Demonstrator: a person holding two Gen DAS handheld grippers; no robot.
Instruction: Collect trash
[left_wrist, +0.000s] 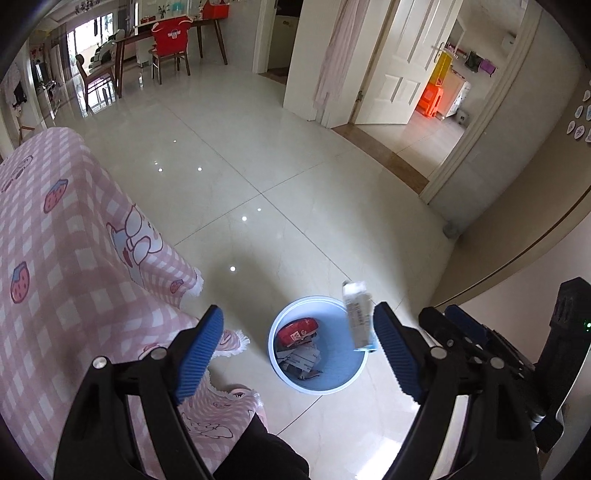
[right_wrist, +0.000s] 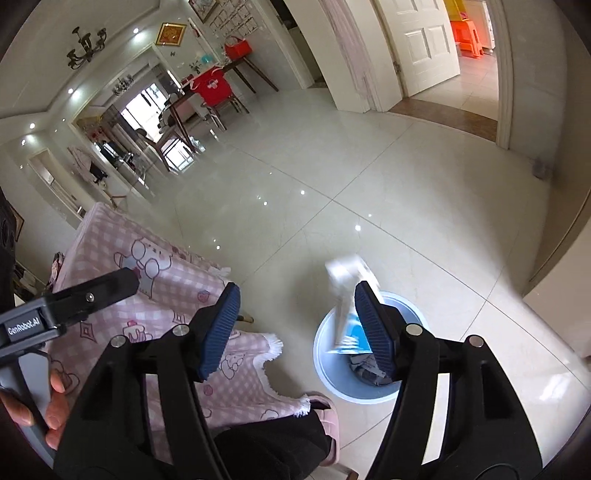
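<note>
Right gripper nearest, pointing steeply down, jaws wide, nothing pinched. One white-blue wrapper, blurred, against its 3 o'clock pad, above one blue bin. Bin contents partly hidden. Left gripper jaws wide, empty; bin between the fingers.

Pink checked tablecloth (cartoon print) beside glossy floor.
</note>
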